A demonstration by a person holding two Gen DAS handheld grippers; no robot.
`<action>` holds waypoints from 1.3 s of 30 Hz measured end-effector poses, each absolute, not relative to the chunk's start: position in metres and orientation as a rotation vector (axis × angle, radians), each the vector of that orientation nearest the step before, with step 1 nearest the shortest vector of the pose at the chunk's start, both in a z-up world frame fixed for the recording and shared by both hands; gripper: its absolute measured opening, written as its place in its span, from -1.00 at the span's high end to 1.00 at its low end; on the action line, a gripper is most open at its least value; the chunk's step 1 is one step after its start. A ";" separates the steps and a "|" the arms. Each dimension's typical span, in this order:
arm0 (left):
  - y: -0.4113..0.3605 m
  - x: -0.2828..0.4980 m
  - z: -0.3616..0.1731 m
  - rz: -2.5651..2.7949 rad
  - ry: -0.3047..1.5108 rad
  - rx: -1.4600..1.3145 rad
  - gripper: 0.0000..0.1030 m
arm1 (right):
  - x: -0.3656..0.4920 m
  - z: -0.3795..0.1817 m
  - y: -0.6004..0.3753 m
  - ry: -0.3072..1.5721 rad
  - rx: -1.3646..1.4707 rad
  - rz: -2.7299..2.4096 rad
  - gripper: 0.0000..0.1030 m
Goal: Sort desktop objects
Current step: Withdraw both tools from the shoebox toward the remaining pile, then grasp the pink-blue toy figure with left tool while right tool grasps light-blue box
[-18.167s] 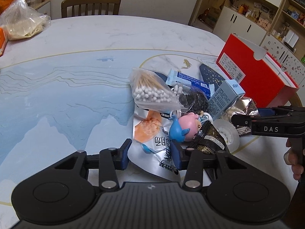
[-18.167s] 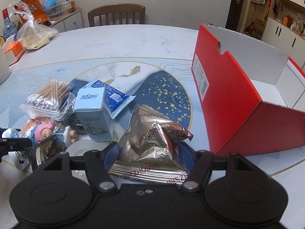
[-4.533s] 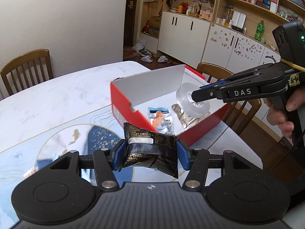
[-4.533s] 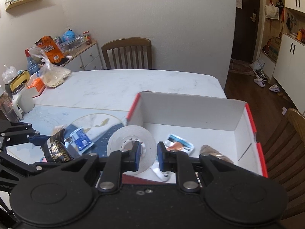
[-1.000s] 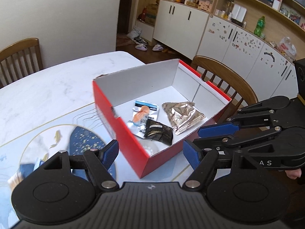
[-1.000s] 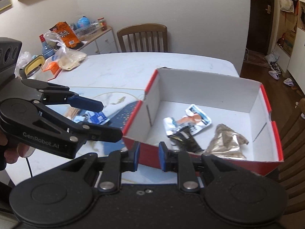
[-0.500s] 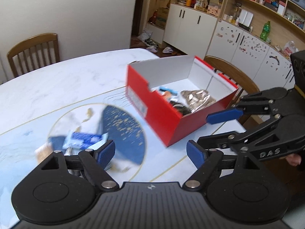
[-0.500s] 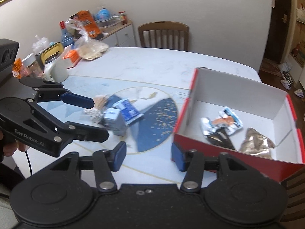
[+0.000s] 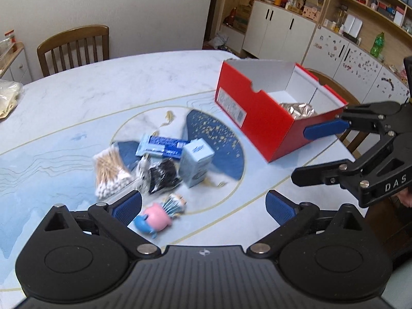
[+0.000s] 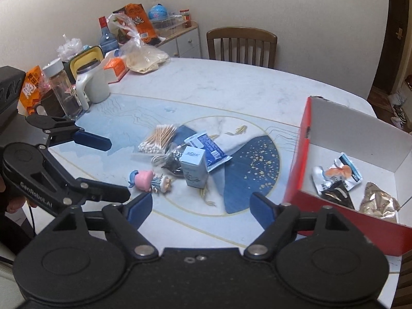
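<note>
Between loads: both grippers empty above the pile.

The left gripper (image 9: 203, 203) and right gripper (image 10: 200, 206) hung with jaws spread wide, grasping nothing. The toy (image 10: 149, 180), carton (image 10: 194, 167), swabs (image 10: 158, 140) and blue packet (image 10: 209, 149) lay clustered mid-table; the red box (image 10: 301, 159) held three packets. Next probably called for lowering onto the toy, nearest the left gripper.
</note>
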State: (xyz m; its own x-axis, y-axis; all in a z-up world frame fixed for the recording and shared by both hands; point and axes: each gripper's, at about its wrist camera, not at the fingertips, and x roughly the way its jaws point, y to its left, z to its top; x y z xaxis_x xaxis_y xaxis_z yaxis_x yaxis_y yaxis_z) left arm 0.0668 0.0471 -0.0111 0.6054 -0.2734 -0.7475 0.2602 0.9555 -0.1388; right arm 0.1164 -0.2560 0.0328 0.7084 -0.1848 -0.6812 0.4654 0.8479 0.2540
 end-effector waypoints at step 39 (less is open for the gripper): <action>0.091 0.108 -0.096 -0.461 0.918 0.108 -0.94 | 0.244 -0.043 -0.278 0.907 0.525 -0.504 -0.28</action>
State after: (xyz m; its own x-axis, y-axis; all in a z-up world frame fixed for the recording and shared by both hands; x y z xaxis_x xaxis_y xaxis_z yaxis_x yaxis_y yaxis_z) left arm 0.1085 0.0911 -0.0962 0.5178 -0.3380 -0.7859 0.4284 0.8976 -0.1038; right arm 0.2438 -0.2780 -0.0435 0.5198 -0.1858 -0.8338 0.6106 0.7634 0.2106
